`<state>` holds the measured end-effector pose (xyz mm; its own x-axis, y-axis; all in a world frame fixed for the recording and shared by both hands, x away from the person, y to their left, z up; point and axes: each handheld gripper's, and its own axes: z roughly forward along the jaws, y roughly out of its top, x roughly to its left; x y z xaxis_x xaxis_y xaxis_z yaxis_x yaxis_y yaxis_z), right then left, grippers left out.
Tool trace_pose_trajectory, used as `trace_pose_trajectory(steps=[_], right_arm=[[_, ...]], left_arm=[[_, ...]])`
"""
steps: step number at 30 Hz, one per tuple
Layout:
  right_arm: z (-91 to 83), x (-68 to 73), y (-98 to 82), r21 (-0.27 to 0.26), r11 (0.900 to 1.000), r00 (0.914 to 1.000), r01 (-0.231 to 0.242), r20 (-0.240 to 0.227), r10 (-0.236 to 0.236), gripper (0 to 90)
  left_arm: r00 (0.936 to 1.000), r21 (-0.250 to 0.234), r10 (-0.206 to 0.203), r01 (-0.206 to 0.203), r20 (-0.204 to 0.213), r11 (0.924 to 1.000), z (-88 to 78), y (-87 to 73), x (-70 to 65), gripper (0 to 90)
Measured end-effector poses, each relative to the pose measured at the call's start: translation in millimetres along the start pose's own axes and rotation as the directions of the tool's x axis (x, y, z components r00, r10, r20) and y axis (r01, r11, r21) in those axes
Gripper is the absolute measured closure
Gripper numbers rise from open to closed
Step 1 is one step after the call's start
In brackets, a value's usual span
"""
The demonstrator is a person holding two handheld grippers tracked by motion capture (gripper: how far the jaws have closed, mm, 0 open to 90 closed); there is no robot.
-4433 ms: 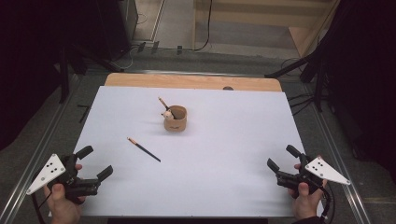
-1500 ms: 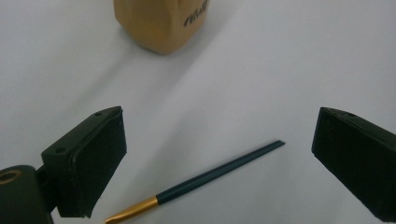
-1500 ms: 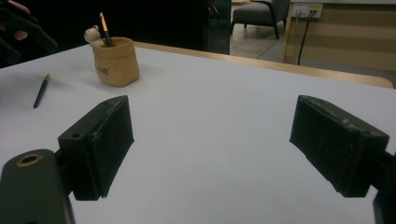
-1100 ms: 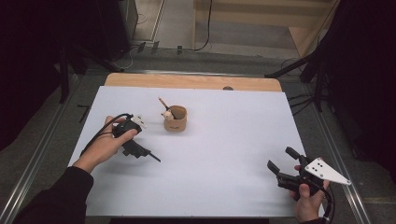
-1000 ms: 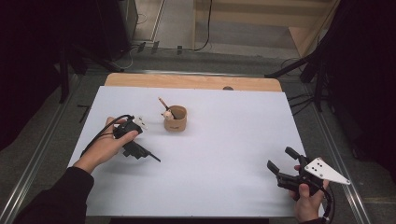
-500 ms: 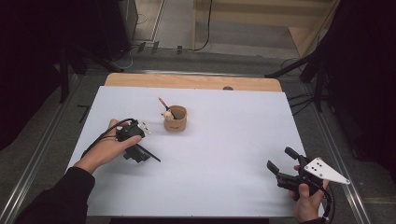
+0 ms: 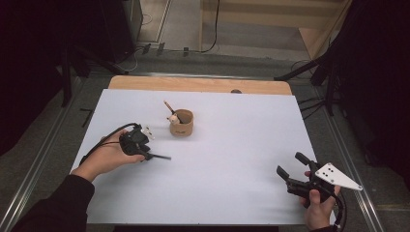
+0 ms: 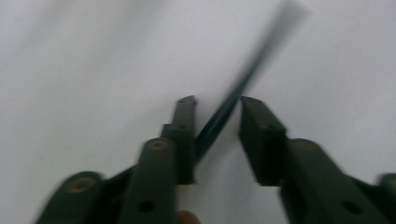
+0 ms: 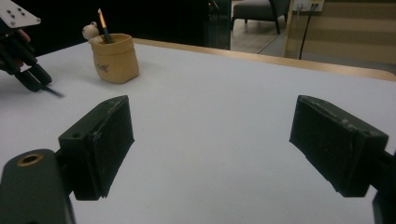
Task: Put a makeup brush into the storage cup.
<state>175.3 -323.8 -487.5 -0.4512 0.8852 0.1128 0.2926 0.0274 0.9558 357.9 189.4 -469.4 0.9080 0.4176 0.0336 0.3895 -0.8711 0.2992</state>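
Legible text: none. Tan cup (image 9: pixel 115 59), ahead-left of the right gripper (image 9: pixel 212 149): small dark marking on its side, too small to read.

Lighting: white table (image 7: pixel 232 169) evenly and brightly lit from above; surroundings left dark. Shadows soft. Left gripper view heavily blurred; right gripper view's near jaws rendered soft.

table top (image 7: pixel 232 174): white, light wood strip at far edge
cup (image 7: pixel 182 123): tan/light brown, small dark print on the side
pencil in cup (image 9: pixel 102 21): dark shaft, orange tip
loose pencil (image 8: pixel 243 84): dark, blurred
left gripper (image 8: pixel 217 107): black jaws, brass-coloured screw rings
right gripper (image 7: pixel 290 166): black, grey plate with dark dots
sleeve (image 7: pixel 53 205): black
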Motion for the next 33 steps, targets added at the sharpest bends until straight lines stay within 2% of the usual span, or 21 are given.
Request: trace_pose_trajectory(steps=[3, 6, 10, 14, 17, 22, 27, 32, 33], right_arm=[[0.5, 0.4, 0.2, 0.000, 1.000, 1.0000, 0.005, 0.002, -0.005, 13.3], [0.5, 1.0, 0.4, 0.003, 1.000, 1.0000, 0.002, 0.002, -0.002, 13.3], [1.4, 1.6, 0.4, 0.007, 1.000, 1.0000, 0.005, 0.001, -0.005, 13.4], [1.4, 1.8, 0.6, 0.008, 1.000, 1.0000, 0.006, 0.002, -0.006, 13.4], [2.4, 2.3, 0.5, 0.012, 1.000, 1.0000, -0.003, 0.007, 0.003, 13.4], [7.8, 8.4, 1.5, 0.032, 0.999, 1.0000, 0.007, 0.006, -0.007, 13.4], [14.1, 19.1, 4.8, 0.054, 0.998, 0.9999, 0.016, 0.000, -0.016, 13.4], [23.2, 32.4, 8.2, 0.076, 0.997, 0.9997, 0.023, -0.007, -0.022, 13.4], [25.5, 35.6, 8.9, 0.080, 0.997, 0.9997, 0.019, -0.014, -0.018, 13.4]], left_arm=[[0.9992, 0.013, 0.039, -0.039, -0.012, 0.9992, 0.3, 2.2, -5.7, 84.1], [0.9997, 0.031, 0.015, -0.014, -0.021, 0.9994, 0.4, 4.5, -7.4, 84.5], [0.9995, 0.037, 0.007, -0.006, -0.029, 0.9993, 0.2, 5.8, -8.7, 84.7], [0.9995, -0.014, -0.021, 0.021, -0.023, 0.9997, -0.9, 1.2, -6.8, 84.8], [0.9986, -0.081, -0.052, 0.052, 0.003, 0.9953, -4.4, -2.3, -5.8, 84.8], [0.9972, -0.175, -0.071, 0.074, 0.025, 0.9817, -17.6, -4.7, -9.3, 84.8], [0.9960, -0.264, -0.080, 0.087, 0.040, 0.9605, -29.8, -4.1, -16.9, 84.8], [0.9946, -0.333, -0.082, 0.099, 0.064, 0.9376, -33.2, 0.1, -26.1, 84.8], [0.9936, -0.351, -0.086, 0.107, 0.073, 0.9302, -32.8, 1.2, -28.2, 84.8]])
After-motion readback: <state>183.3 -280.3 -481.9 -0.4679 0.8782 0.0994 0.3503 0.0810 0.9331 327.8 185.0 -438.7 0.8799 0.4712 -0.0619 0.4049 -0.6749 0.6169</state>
